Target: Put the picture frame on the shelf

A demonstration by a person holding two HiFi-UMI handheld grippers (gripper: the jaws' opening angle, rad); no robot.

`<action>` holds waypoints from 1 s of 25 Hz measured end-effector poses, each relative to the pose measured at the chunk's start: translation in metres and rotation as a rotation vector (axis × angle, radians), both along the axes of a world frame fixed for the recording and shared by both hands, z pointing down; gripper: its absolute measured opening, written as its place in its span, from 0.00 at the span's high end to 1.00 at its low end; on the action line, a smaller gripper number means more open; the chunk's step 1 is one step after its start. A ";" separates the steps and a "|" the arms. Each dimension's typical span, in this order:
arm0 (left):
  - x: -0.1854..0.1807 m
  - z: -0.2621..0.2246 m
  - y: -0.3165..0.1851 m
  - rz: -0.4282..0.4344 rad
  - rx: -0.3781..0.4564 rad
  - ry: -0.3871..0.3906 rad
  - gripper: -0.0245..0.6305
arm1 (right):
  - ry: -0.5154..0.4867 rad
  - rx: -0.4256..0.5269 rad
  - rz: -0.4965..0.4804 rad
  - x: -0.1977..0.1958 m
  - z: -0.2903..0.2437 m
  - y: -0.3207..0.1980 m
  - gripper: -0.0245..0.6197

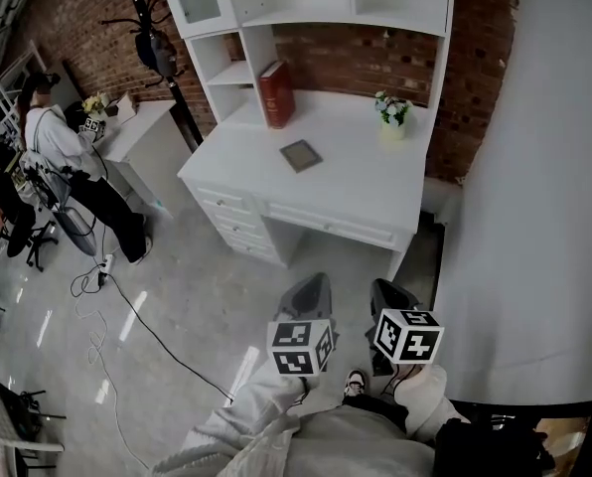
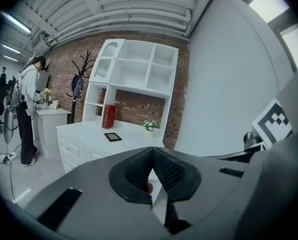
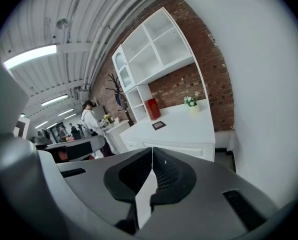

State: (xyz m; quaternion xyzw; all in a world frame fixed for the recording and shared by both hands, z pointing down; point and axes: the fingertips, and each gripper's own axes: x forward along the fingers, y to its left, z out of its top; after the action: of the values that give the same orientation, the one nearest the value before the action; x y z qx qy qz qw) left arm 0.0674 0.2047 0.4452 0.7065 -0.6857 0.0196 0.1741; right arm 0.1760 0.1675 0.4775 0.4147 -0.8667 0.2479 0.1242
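Note:
The dark picture frame [image 1: 301, 155] lies flat on the white desk [image 1: 356, 192], between a red book [image 1: 276, 94] and a small flower pot [image 1: 392, 117]. Above the desk rise the white shelf compartments [image 1: 306, 8]. Both grippers hang low in the head view, well short of the desk and over the floor: left gripper [image 1: 314, 282], right gripper [image 1: 384, 290]. The left gripper view has the frame [image 2: 112, 137] far off beyond the shut left gripper [image 2: 152, 152]. In the right gripper view the frame [image 3: 158, 125] is also distant, past the shut right gripper [image 3: 152, 152]. Neither holds anything.
A person [image 1: 58, 142] stands at a side table [image 1: 137, 127] to the left, beside a coat rack [image 1: 155, 43]. A cable [image 1: 137, 316] trails over the floor. A large white wall [image 1: 544, 197] closes the right side. Office chairs [image 1: 3, 217] stand at far left.

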 end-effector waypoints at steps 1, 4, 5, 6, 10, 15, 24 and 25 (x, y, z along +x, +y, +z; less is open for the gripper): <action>0.000 0.001 -0.009 -0.003 -0.002 0.000 0.95 | -0.001 -0.003 -0.002 0.001 0.000 -0.010 0.92; 0.002 0.003 -0.036 -0.021 -0.013 0.007 0.95 | 0.004 -0.015 -0.016 0.004 0.004 -0.036 0.92; 0.003 0.004 -0.044 -0.027 -0.017 0.012 0.95 | 0.005 -0.020 -0.020 0.006 0.005 -0.044 0.92; 0.005 0.005 -0.053 -0.031 -0.020 0.017 0.95 | 0.005 -0.024 -0.022 0.009 0.007 -0.053 0.92; 0.016 0.012 -0.084 -0.028 -0.036 0.020 0.95 | 0.007 -0.049 -0.009 0.024 0.016 -0.087 0.92; 0.022 0.019 -0.113 -0.009 -0.050 0.013 0.95 | 0.017 -0.089 0.000 0.030 0.032 -0.109 0.92; -0.005 0.037 -0.173 -0.028 -0.068 0.048 0.95 | 0.054 -0.107 0.001 0.017 0.049 -0.163 0.92; -0.009 0.037 -0.182 -0.027 -0.063 0.048 0.95 | 0.057 -0.104 0.001 0.013 0.049 -0.171 0.92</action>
State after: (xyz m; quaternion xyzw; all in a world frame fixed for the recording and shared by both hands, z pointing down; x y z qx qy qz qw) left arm 0.0580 0.0229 0.4822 0.6914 -0.6900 0.0219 0.2130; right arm 0.1888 -0.0039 0.5265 0.4153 -0.8485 0.2806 0.1702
